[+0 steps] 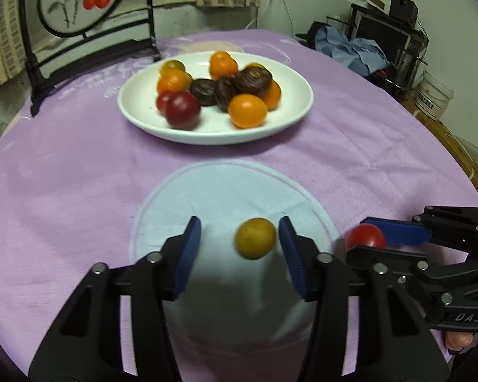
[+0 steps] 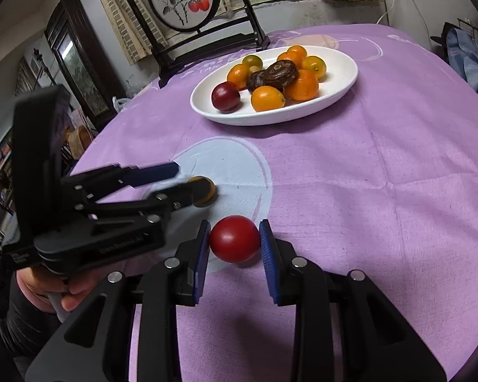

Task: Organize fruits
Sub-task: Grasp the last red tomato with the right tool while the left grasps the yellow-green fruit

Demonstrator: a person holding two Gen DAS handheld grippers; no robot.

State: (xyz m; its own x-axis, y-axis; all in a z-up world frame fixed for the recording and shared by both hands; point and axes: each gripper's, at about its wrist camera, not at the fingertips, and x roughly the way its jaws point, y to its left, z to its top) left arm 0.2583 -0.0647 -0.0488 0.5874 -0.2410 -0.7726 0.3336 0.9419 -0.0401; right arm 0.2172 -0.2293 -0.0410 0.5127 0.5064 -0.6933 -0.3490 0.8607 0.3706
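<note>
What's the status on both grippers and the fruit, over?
Right gripper shut on red fruit. Left gripper open around yellow fruit, pads not yet pressing. White plate of fruit ahead, path unobstructed.

A small yellow-green fruit (image 1: 255, 238) lies on the pale circle printed on the purple cloth, and a round red fruit (image 2: 235, 238) sits just beside that circle. Oranges (image 2: 267, 98), a dark red plum (image 2: 225, 96) and brown wrinkled fruits (image 2: 278, 73) are heaped on the white plate (image 2: 341, 92) farther back.
</note>
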